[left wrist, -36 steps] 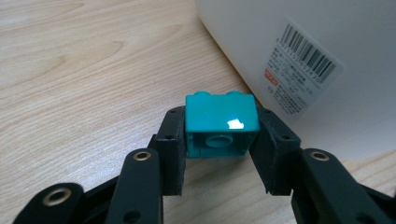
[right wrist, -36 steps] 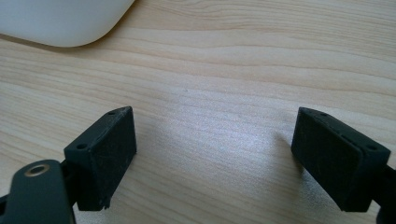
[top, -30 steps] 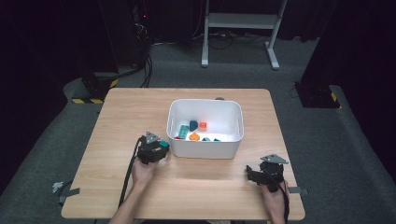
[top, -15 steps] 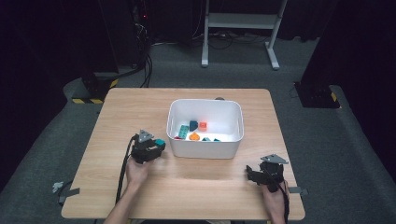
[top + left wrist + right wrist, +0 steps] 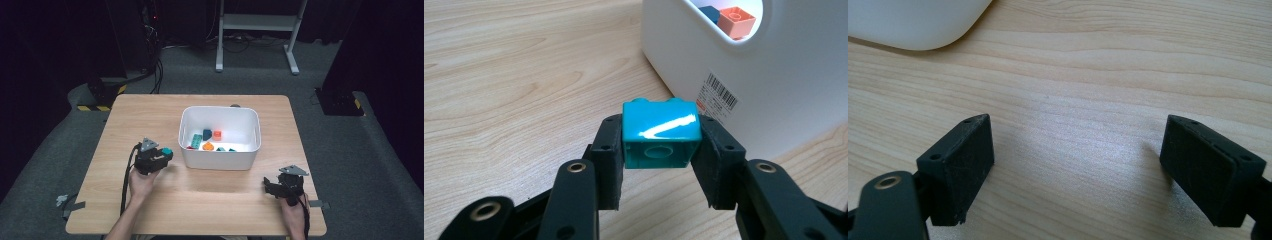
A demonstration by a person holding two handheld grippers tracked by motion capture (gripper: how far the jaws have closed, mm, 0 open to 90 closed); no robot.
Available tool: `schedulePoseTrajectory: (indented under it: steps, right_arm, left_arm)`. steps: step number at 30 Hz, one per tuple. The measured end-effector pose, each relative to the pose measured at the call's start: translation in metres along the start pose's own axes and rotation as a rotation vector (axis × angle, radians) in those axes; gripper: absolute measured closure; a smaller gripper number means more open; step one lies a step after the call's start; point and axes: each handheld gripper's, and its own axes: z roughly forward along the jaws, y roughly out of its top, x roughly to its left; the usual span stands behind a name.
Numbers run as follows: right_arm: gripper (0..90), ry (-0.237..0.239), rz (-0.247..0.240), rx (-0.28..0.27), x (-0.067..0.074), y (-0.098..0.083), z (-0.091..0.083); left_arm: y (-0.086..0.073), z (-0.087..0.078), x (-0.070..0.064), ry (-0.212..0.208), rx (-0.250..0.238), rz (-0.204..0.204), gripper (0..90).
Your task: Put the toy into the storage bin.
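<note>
A teal brick [image 5: 661, 133] is clamped between the black pads of my left gripper [image 5: 662, 150], studs up, a little above the wood. In the high view that left gripper [image 5: 165, 152] sits just left of the white bin [image 5: 220, 160], with the teal brick [image 5: 167, 151] at its tip. The bin's wall with a barcode sticker [image 5: 719, 97] stands close ahead. Inside the bin lie several bricks, among them an orange one [image 5: 217, 134], a blue one [image 5: 207, 134] and a green one [image 5: 196, 141]. My right gripper [image 5: 270, 187] rests near the table's front right, jaws wide apart and empty [image 5: 1078, 165].
The wooden table [image 5: 150, 115] reaches past the bin on all sides. A corner of the bin [image 5: 913, 22] shows at the top left of the right gripper view. Dark floor, cables and a white frame lie beyond the far edge.
My left gripper has risen and edged toward the bin with the teal brick in it. The right gripper has stayed put.
</note>
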Motion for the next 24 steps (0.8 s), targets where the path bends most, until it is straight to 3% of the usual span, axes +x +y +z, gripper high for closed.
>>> schedulePoseTrajectory:
  steps: [10,24]
  right_arm:
    - [13.8,0.0,0.0,0.0,0.0,0.0,0.0]
    - [13.8,0.0,0.0,0.0,0.0,0.0,0.0]
  left_arm:
    - [0.009,-0.014,0.003,-0.023,-0.027,-0.013,58.3]
    - [0.026,-0.04,0.002,-0.022,-0.056,0.021,58.3]
